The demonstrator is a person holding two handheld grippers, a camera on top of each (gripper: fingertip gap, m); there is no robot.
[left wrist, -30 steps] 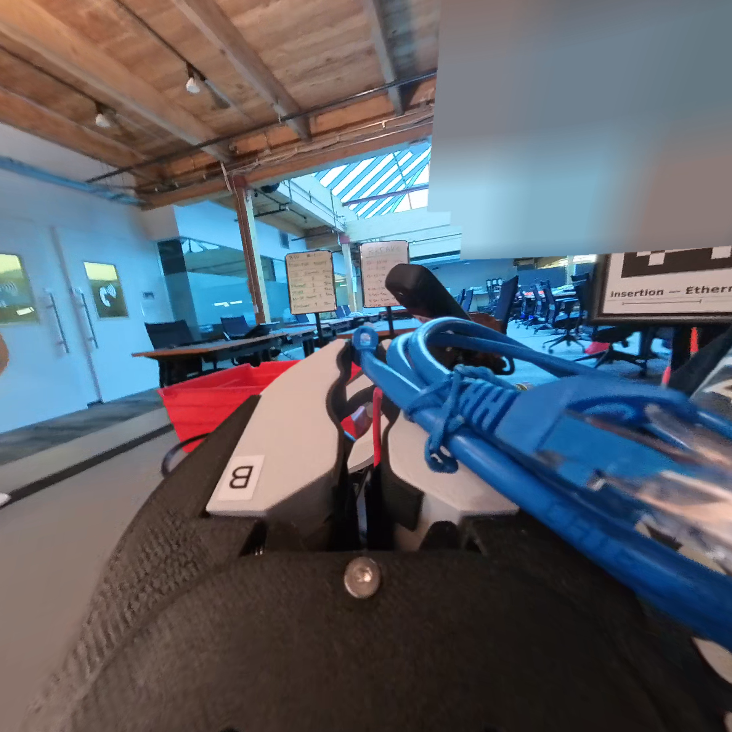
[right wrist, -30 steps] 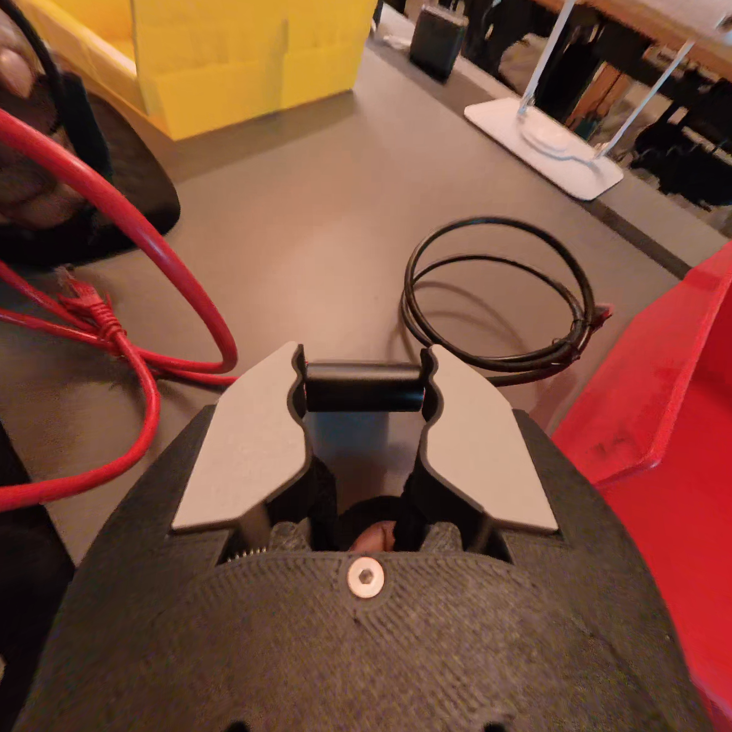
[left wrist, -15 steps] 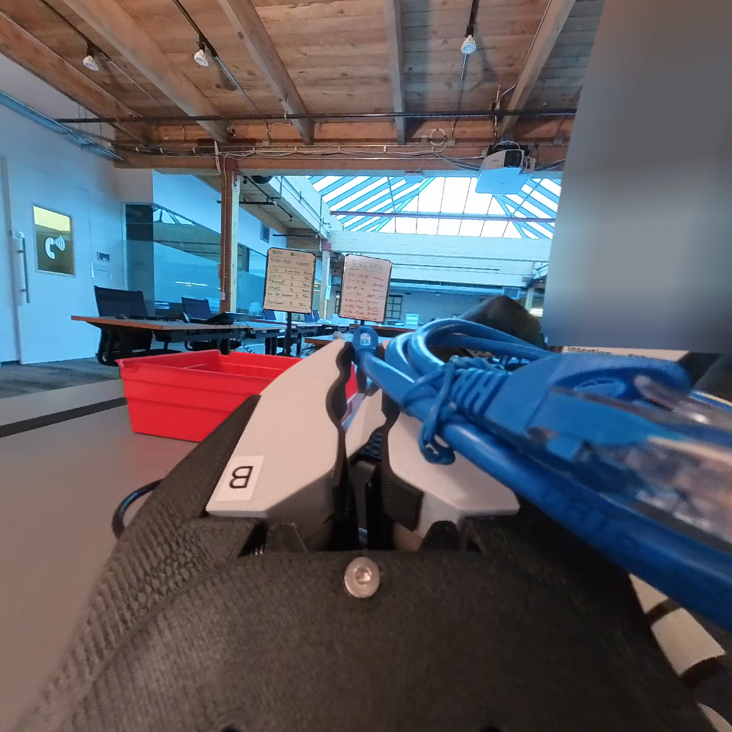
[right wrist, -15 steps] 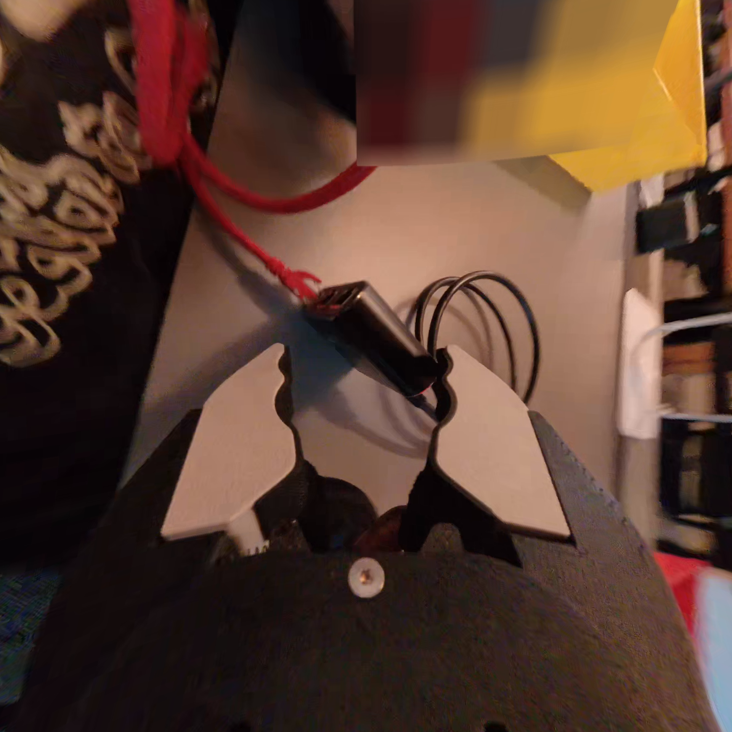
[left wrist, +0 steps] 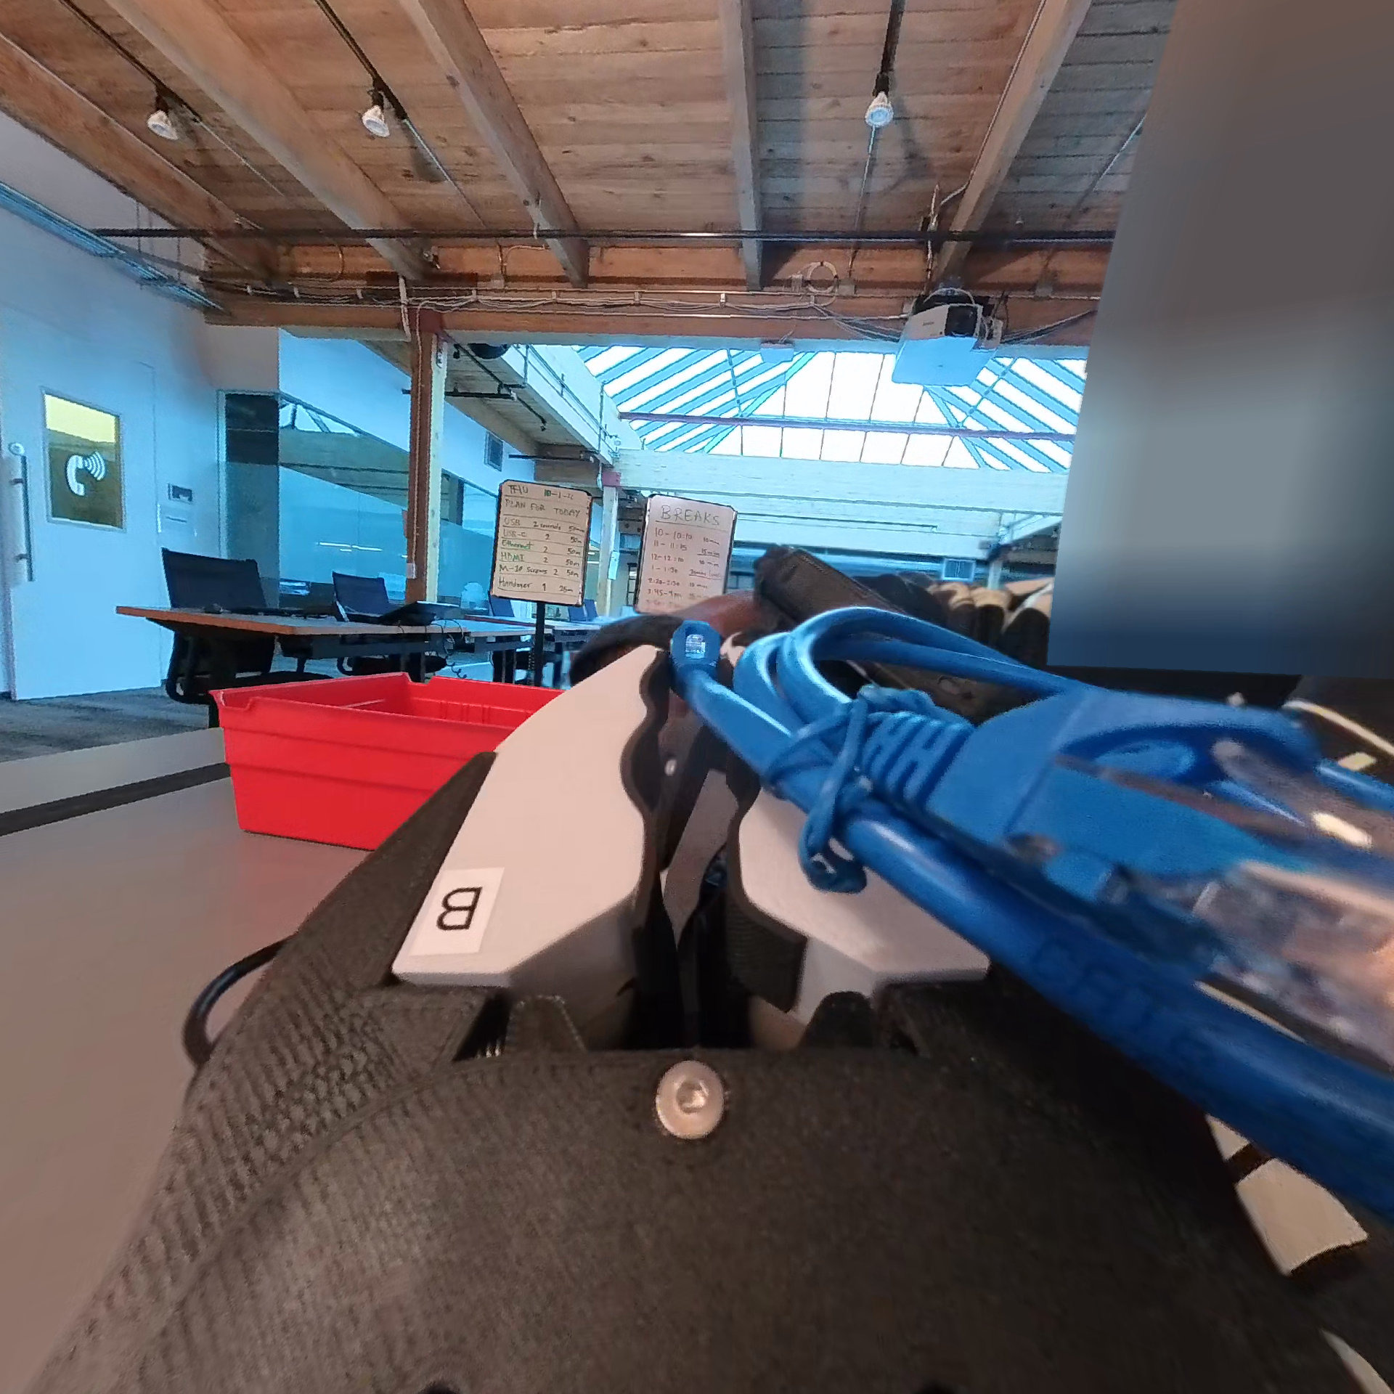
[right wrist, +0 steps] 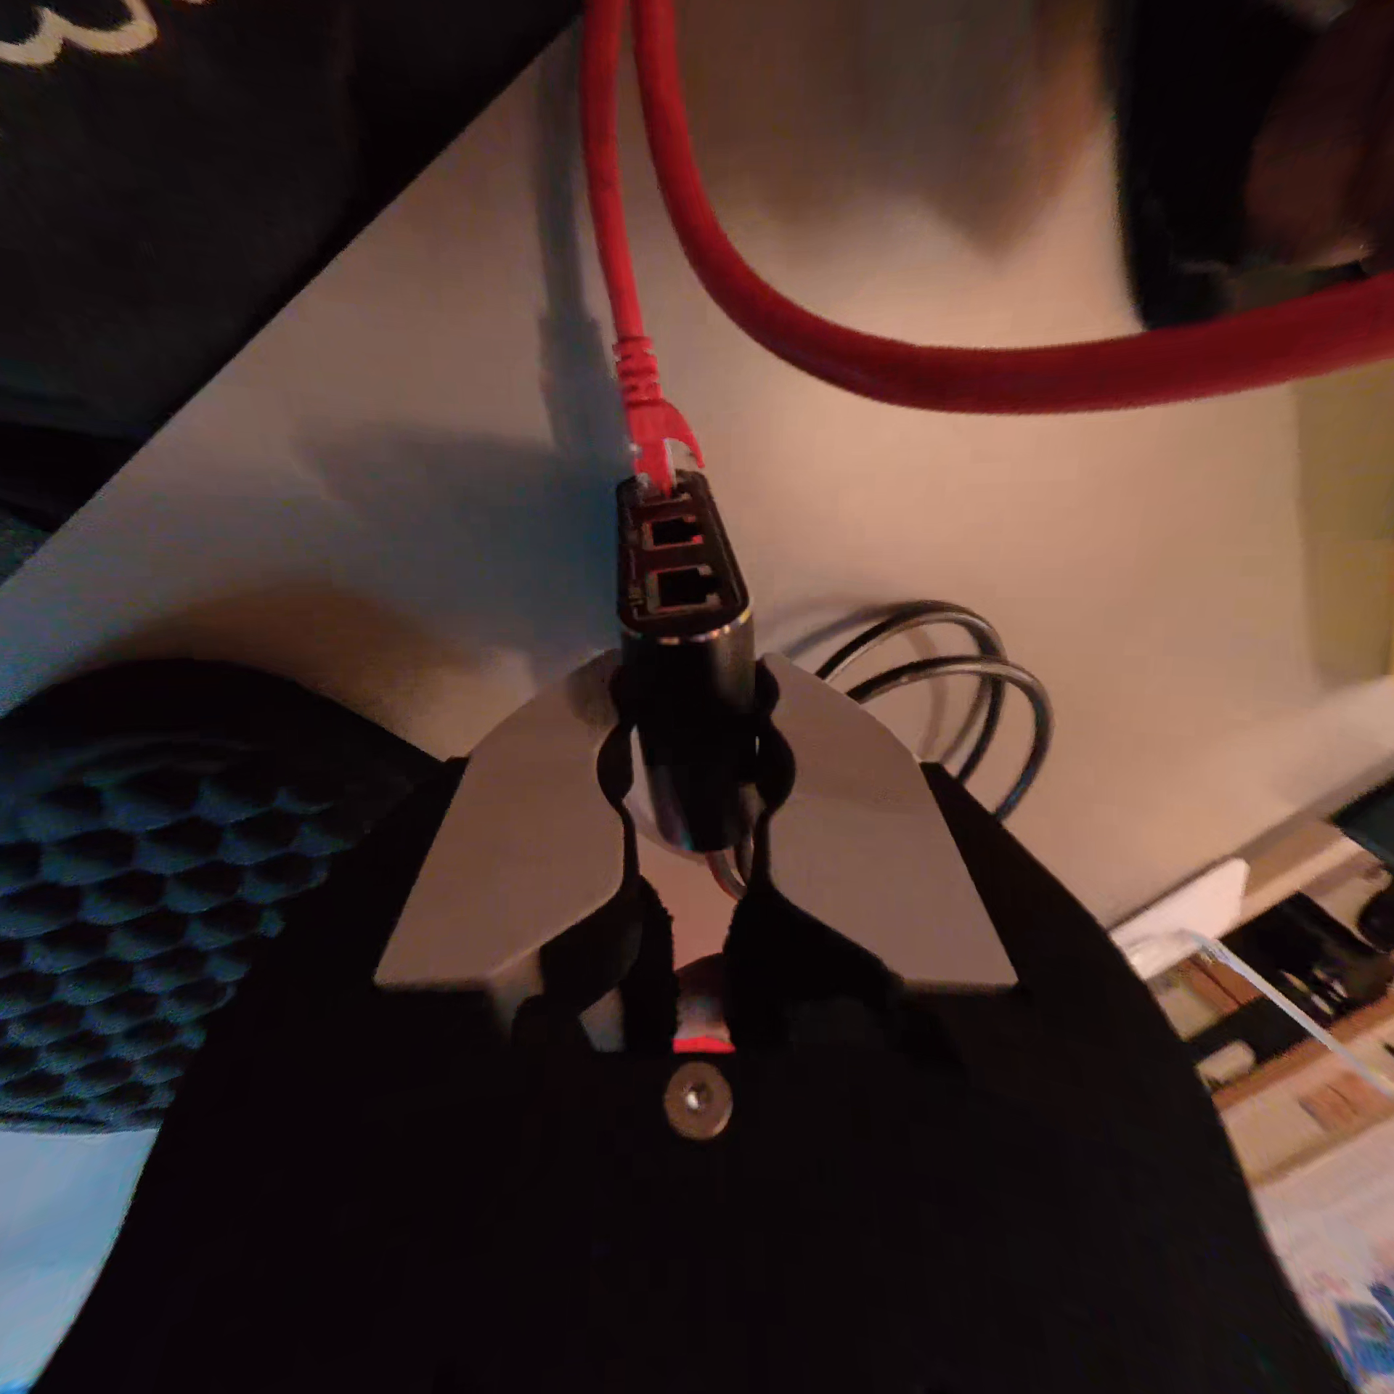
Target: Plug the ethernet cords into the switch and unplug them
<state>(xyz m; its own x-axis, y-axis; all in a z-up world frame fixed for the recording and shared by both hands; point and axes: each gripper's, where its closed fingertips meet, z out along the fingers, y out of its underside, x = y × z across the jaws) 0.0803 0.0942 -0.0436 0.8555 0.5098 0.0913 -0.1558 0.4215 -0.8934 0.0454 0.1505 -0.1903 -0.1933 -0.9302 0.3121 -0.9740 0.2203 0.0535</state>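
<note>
the right gripper [right wrist: 690,724] pinches the small black switch [right wrist: 683,596] by its body, port face turned toward the camera, after a second in which it went from holding the block crosswise over the table to losing half its grip and then clamping it lengthwise. a red ethernet cord [right wrist: 754,302] hangs down from above with its plug [right wrist: 652,430] seated in, or at the mouth of, the farthest port; whether the latch has caught cannot be told, and the two nearer ports stand empty. a coiled black cable [right wrist: 965,679] lies on the grey table [right wrist: 981,528] behind. in the left wrist view the left gripper [left wrist: 690,724] has its fingers [left wrist: 558,815] pressed nearly together, and a tied bundle of blue ethernet cord [left wrist: 867,724] lies across its right finger; whether anything is actually nipped between the tips cannot be told. that view has levelled out over the last second, and a red bin [left wrist: 354,747] stands on the table ahead. judged from this, the re-grip has turned the ports outward, so the first cord looks to be going in and the blue one waits its turn.
</note>
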